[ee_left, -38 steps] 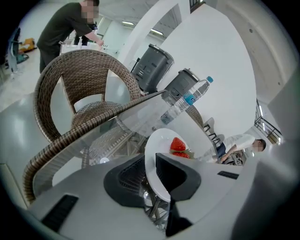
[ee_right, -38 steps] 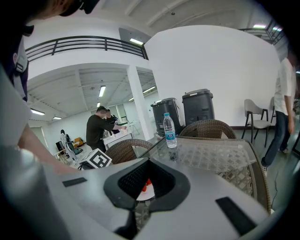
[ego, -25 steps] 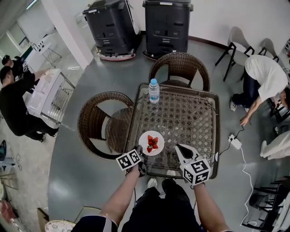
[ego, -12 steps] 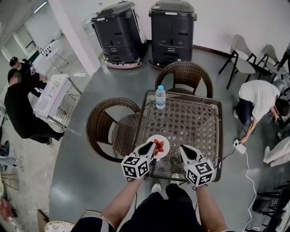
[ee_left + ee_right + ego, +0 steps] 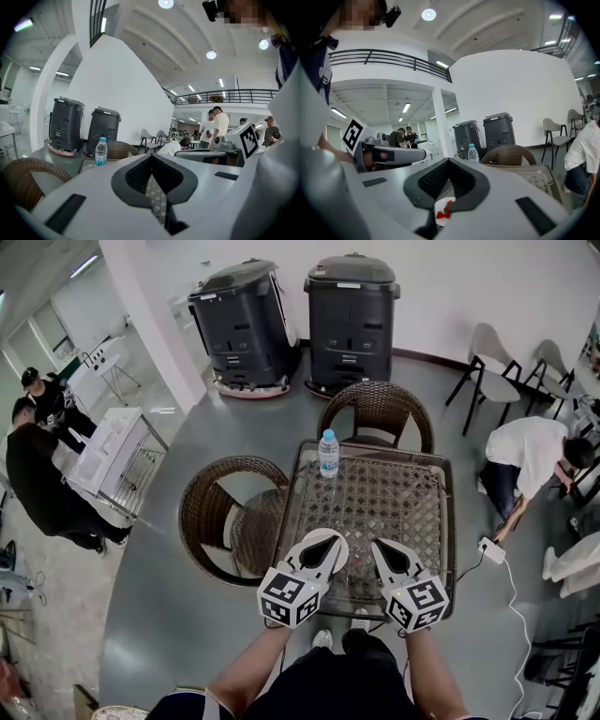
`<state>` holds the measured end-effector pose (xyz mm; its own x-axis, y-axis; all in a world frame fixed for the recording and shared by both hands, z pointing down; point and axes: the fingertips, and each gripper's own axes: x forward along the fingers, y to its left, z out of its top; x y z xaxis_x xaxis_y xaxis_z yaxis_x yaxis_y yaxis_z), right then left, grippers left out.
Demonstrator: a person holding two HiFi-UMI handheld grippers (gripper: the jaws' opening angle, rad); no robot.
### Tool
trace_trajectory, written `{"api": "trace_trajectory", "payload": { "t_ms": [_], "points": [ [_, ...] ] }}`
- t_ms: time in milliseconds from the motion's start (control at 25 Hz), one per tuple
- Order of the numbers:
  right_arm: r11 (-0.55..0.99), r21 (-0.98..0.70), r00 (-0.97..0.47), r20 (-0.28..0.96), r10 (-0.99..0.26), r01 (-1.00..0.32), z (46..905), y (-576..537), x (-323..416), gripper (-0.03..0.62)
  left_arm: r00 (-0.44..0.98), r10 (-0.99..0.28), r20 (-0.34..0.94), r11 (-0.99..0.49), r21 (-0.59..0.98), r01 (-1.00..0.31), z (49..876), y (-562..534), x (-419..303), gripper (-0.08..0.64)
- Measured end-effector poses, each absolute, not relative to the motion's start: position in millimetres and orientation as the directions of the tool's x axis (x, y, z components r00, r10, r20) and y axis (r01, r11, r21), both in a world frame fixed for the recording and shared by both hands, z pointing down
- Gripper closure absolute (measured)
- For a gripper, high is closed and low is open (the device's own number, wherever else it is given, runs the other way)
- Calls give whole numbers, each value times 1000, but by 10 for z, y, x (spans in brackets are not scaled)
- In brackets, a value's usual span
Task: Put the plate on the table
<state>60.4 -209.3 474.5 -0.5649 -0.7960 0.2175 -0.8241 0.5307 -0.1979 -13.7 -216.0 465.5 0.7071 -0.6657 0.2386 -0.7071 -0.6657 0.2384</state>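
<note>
Two grippers hang over the near edge of the surface (image 5: 394, 493), a glass top laid on wicker lattice. On the left, my left gripper (image 5: 323, 545) has its jaws pressed together with nothing between them; its own view shows only lattice through the gap behind the tips.

Just right of it and partly under it lies the plate (image 5: 439, 206). It is small, round and white, with a few red strawberries (image 5: 445, 211) piled loosely on it. From the right gripper view it looks to be resting flat on the surface, near the edge closest to me, so I judge the placing all but done.

I expect the plate to be light and stiff, with a smooth rim that could slip in the pads. The berries would roll if it tipped. If I had to shift it, I would pinch the near rim and keep it level, then ease it down on the glass.

On the right, my right gripper (image 5: 384, 551) is likewise closed and empty. A water bottle (image 5: 328, 453) stands upright at the far left edge, well apart from the plate.
</note>
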Motion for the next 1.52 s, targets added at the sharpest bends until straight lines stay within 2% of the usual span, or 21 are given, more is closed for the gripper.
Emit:
{"api": "trace_trajectory", "payload": {
  "t_ms": [480, 1520],
  "points": [
    [572, -128, -585, 110, -804, -810, 4226, -2026, 541, 589, 761, -627, 166, -725, 234, -648, 4259, -1991, 26, 552],
    [571, -116, -579, 67, -812, -813, 4048, -2006, 513, 588, 777, -609, 158, -740, 240, -629, 4174, -1940, 59, 552]
  ]
}}
